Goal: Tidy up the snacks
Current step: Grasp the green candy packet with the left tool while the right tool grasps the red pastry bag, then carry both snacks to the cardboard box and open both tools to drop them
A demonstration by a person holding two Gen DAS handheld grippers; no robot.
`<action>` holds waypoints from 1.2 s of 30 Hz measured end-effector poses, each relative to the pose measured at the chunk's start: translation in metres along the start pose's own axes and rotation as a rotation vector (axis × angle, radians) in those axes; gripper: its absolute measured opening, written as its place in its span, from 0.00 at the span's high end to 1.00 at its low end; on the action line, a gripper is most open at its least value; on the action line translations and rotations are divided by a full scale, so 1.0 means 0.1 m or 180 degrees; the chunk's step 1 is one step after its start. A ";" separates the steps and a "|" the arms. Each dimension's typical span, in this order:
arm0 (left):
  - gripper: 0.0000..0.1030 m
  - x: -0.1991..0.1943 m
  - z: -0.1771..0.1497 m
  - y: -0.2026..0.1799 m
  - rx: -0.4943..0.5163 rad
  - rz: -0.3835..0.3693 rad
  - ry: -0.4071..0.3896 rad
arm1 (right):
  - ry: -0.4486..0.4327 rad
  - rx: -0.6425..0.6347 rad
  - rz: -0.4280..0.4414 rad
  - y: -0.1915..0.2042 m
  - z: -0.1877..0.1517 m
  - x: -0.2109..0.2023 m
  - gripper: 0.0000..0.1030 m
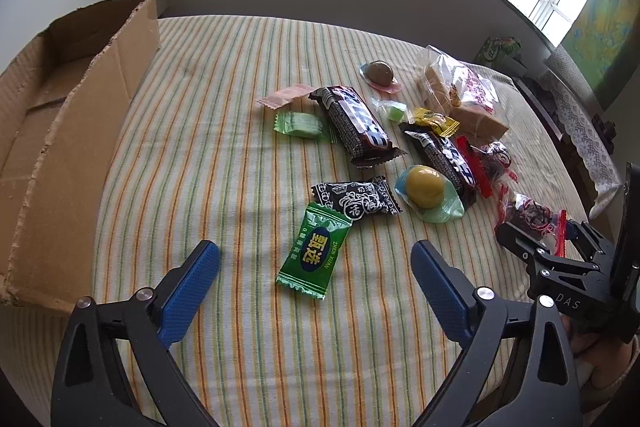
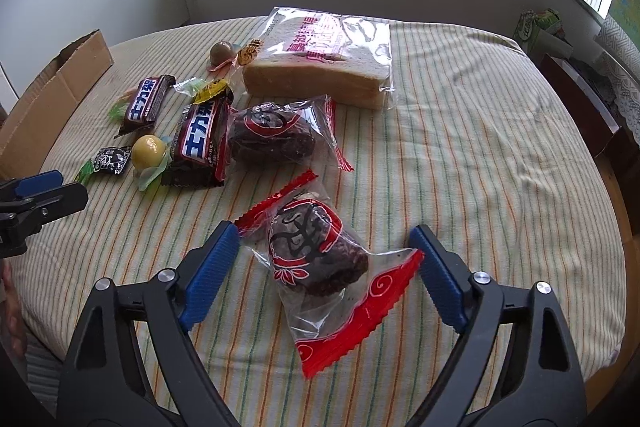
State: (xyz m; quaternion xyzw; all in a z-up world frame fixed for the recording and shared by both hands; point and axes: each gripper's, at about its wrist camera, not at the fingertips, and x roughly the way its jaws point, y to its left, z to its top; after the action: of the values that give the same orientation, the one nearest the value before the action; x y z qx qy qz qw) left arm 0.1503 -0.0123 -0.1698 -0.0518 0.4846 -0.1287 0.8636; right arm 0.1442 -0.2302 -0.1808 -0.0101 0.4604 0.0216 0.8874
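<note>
A striped cloth (image 1: pixel 224 99) carries loose snacks. My left gripper (image 1: pixel 316 249) is open, its blue pads standing either side of a green candy packet (image 1: pixel 314 255) without touching it. Beyond lie a black candy packet (image 1: pixel 356 201), a yellow ball sweet (image 1: pixel 426 187) and two dark chocolate bars (image 1: pixel 356 123). My right gripper (image 2: pixel 325 231) is open around a red-trimmed dark cake packet (image 2: pixel 316 255); the pads stand at the wrapper's edges, not pressing. A second such packet (image 2: pixel 272 135) and bagged sliced bread (image 2: pixel 320 67) lie farther back. An open cardboard box (image 1: pixel 80 107) sits at the left.
The left gripper's tip (image 2: pixel 40 187) shows at the left edge of the right wrist view. A green carton (image 2: pixel 536 23) stands on a side table beyond the right edge of the cloth. A padded ledge under a window runs along the back.
</note>
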 end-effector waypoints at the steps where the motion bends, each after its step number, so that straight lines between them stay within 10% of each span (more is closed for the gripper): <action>1: 0.16 0.00 0.00 -0.01 0.0037 0.0032 -0.0006 | -0.0007 -0.0001 0.0018 0.00 0.00 0.00 0.15; 13: 0.80 -0.04 -0.02 0.08 0.0026 0.0142 -0.0068 | -0.0123 0.0004 0.0051 -0.01 -0.08 -0.11 0.45; 15: 0.80 -0.06 -0.02 0.10 0.0016 0.0110 -0.0069 | -0.0150 0.0039 0.0055 -0.03 -0.09 -0.13 0.58; 36: 0.83 -0.18 -0.02 0.11 -0.0071 0.0112 -0.0240 | -0.0301 0.0120 0.0022 -0.06 -0.08 -0.28 0.62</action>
State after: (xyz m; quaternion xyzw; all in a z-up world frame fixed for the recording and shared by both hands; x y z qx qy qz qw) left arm 0.1415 0.0028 -0.1586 -0.0577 0.4539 -0.1060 0.8828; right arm 0.1216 -0.2373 -0.1627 0.0093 0.4183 0.0164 0.9081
